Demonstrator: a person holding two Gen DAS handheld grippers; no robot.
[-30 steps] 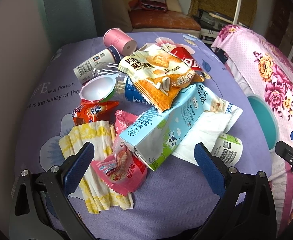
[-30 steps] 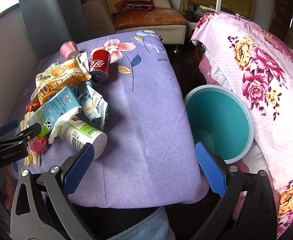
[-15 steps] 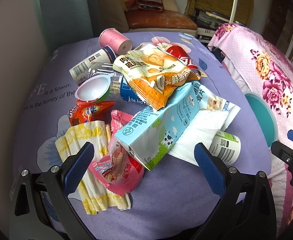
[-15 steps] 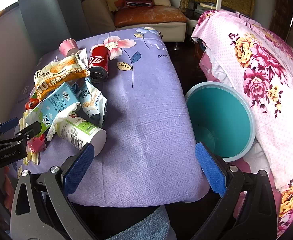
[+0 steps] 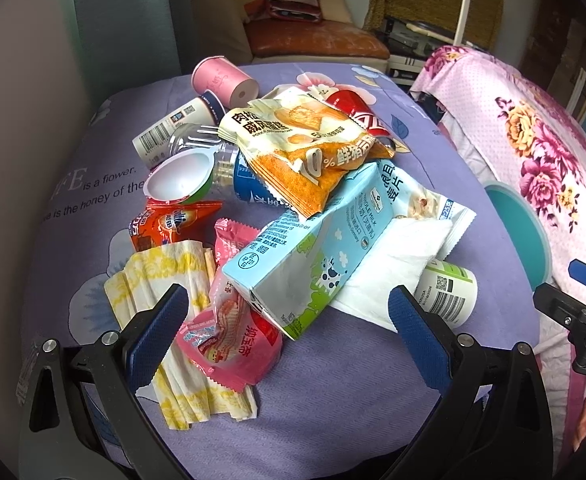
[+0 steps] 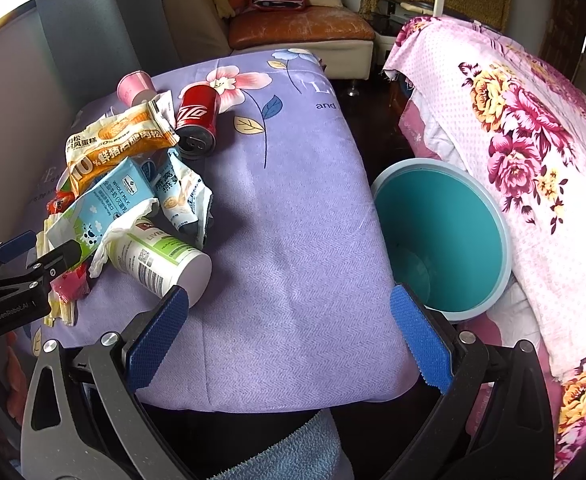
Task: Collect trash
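Trash pile: heap of wrappers and containers on the purple cloth-covered table point(image 6: 293, 240), on its left half as the right wrist view shows it.
Milk carton point(image 5: 313, 252): lies on its side atop the heap, long axis diagonal, one end pointing toward the left gripper, the other up and right under the orange snack bag point(image 5: 305, 148).
White bottle point(image 6: 161, 256): on its side, long axis diagonal, its flat end touching or just in front of the right gripper's left finger.
Red can point(image 6: 197, 120): on its side, open end facing the camera.
Left gripper point(image 5: 289, 320): jaws spread wide, empty; pink wrapper point(image 5: 233, 340) and carton end lie between its fingers.
Right gripper point(image 6: 289, 324): jaws wide apart, holding nothing, over bare cloth.
Teal bin point(image 6: 445, 236): beside the table's right edge, against the floral blanket point(image 6: 533, 140).
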